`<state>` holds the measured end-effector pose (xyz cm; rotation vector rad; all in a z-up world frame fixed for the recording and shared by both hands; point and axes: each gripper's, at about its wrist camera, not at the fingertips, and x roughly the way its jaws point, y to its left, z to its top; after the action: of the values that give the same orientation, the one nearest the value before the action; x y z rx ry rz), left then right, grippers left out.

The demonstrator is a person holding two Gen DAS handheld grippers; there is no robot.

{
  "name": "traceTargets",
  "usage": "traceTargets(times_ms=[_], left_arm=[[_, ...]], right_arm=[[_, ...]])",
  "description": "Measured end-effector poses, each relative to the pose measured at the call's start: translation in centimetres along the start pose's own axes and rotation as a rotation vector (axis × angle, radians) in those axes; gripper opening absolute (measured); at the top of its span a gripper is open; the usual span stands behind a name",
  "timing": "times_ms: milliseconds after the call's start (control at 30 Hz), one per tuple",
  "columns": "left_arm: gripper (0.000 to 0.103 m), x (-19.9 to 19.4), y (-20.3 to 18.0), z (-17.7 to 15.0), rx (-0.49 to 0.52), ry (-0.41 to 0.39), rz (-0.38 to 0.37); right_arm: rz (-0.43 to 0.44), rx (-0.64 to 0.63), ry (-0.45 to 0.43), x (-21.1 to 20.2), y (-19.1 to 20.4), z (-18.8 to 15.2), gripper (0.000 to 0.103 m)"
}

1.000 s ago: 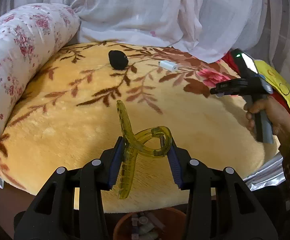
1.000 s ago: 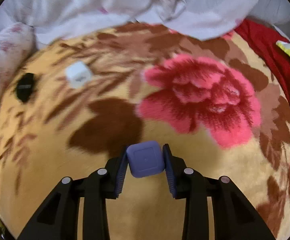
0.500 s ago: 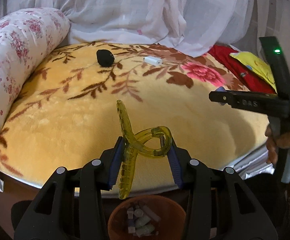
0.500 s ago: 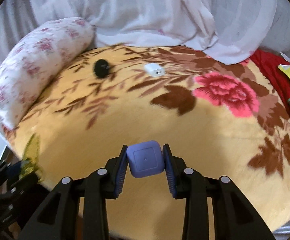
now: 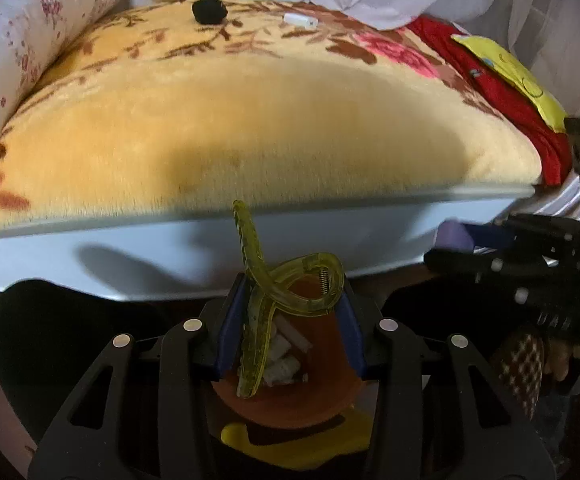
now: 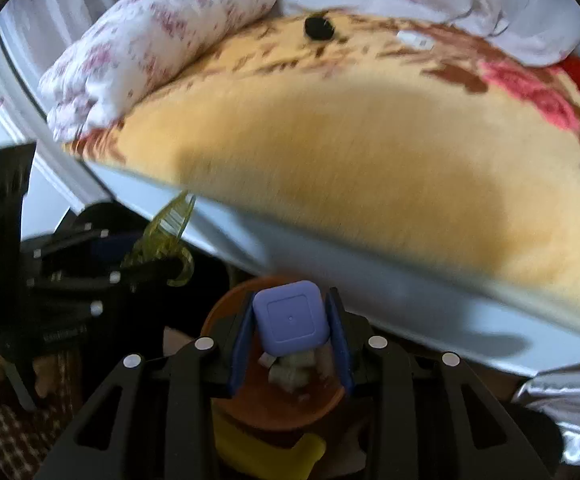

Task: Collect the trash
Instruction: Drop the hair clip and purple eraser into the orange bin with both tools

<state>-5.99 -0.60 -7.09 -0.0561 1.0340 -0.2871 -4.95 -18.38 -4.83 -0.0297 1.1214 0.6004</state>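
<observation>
**Both grippers loaded, over the bin**

Left gripper (image 5: 286, 332) clamps a yellow hair claw clip (image 5: 278, 292). Right gripper (image 6: 290, 344) clamps a lilac square case (image 6: 290, 316). Both hang above the orange bin (image 6: 274, 404), near side of the bed edge. Black lump (image 5: 209, 11) and white adapter (image 5: 300, 20) lie far back on the blanket (image 5: 250, 120).

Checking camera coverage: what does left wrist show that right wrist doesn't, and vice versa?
Left wrist only: the yellow cloth on the red fabric, and the left tool shut on the yellow hair claw, seen from behind.
Right wrist only: the right tool gripping the purple square case head-on, plus the pillow's near end.
Both: the orange bin below, the black object, the white item, the floral blanket.
</observation>
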Motion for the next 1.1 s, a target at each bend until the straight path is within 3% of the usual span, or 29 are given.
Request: traceTargets(times_ms=[233,267,300,367,533,900,1100], left_arm=[[0.042,-0.2,-0.1,-1.1,0.007,0.042,-0.011],[0.048,-0.3,0.0,-1.0,0.006,0.045,-0.006],[0.059,-0.5,0.1,-0.9,0.002,0.045,0.012],[0.071,-1.0,0.2,-0.6,-0.001,0.026,0.046],[0.072,-1.9,0.6,0.0,-0.005,-0.018,0.085],[0.074,-1.8,0.7,0.9,0.0,-0.037,0.111],[0.074,-1.8,1.1,3.1,-0.006,-0.061,0.122]], right_arm=[[0.041,-0.039,0.06,0.8,1.8,-1.9,0.036],[0.041,-0.043,0.061,0.7,1.9,-2.0,0.045],[0.039,-0.042,0.058,0.6,2.0,-1.9,0.067],[0.024,-0.035,0.031,-0.1,1.8,-1.6,0.076],[0.001,-0.021,-0.026,-1.5,0.9,-0.8,0.079],[-0.004,0.01,-0.095,-2.3,-0.3,0.7,0.081],[-0.021,0.013,-0.15,-2.8,-0.8,2.5,0.081]])
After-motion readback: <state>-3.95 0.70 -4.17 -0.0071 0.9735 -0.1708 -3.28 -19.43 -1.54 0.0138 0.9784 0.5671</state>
